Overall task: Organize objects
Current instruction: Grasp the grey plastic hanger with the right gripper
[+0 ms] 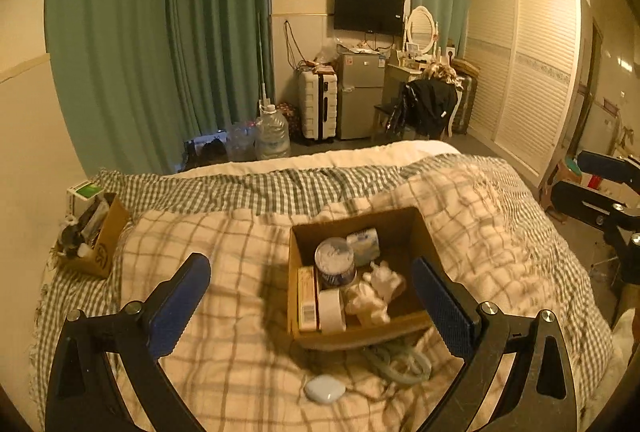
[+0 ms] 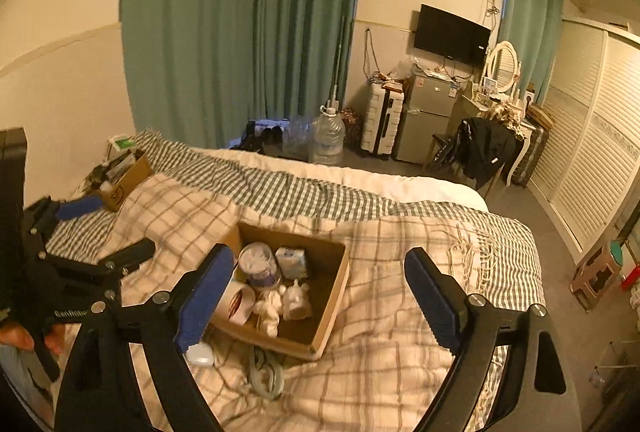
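An open cardboard box (image 1: 404,228) sits on the bed's plaid blanket. It holds a round cotton-swab tub (image 1: 334,260), a tissue pack (image 1: 364,244), a tape roll (image 1: 331,310), a flat carton (image 1: 307,298) and white figurines (image 1: 376,290). In front of the box lie a small pale blue case (image 1: 324,389) and a coiled cable (image 1: 400,362). My left gripper (image 1: 312,304) is open and empty above the box's near side. My right gripper (image 2: 320,292) is open and empty over the same box (image 2: 332,256). The left gripper also shows in the right wrist view (image 2: 116,228).
A second cardboard box (image 1: 106,236) full of items stands at the bed's far left by the wall. Beyond the bed are water bottles (image 1: 272,132), a suitcase (image 1: 318,104), a small fridge (image 1: 360,94), a chair with a black jacket (image 1: 430,104) and a wardrobe (image 1: 524,72).
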Available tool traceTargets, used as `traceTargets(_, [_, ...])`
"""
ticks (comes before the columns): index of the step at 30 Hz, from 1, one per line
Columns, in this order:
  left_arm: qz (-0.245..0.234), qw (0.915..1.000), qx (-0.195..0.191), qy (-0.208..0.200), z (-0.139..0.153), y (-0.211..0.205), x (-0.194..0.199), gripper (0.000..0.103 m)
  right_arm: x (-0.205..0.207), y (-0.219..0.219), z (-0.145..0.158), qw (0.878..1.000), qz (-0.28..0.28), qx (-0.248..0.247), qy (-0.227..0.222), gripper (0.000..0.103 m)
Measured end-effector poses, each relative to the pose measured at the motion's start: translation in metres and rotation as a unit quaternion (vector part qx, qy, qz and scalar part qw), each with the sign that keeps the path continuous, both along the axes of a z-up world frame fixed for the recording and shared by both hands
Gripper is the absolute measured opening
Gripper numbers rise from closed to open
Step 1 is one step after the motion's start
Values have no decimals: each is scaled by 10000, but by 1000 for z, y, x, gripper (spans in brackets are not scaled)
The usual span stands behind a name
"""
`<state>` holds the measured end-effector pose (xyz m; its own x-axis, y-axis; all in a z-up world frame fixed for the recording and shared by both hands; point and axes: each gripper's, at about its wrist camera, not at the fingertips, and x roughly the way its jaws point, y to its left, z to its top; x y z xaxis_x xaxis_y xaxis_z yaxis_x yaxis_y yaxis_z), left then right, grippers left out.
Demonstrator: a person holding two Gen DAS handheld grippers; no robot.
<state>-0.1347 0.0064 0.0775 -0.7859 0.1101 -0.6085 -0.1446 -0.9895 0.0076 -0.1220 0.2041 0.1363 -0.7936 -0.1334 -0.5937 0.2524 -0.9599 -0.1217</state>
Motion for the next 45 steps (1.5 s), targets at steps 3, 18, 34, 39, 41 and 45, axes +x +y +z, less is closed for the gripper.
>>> traceTargets(3, [30,9999,118,22,-13,-9,19,103,18,0,-17,10000,26,91,13,87])
traceTargets(18, [894,9954,-146,-326,-146,-15,34,103,8,-23,-177,9983,25,147,-562,87])
traceTargets(34, [1413,9831,-17,-1162,-199,-48,17,103,-39,-56,-276,9783,201,382,-2028,86])
traceTargets(39, [1526,9801,104,-1263,-205,-56,15,103,-46,-64,-303,9683,169,748,-2376,80])
traceTargets(41, [1526,9801,111,-1265,-206,-55,15,103,-50,-63,-313,9632,109,775,-2573,72])
traceTargets(45, [1495,9797,105,-1330,-209,-54,15,103,-52,-64,-325,9561,86,956,-2769,63])
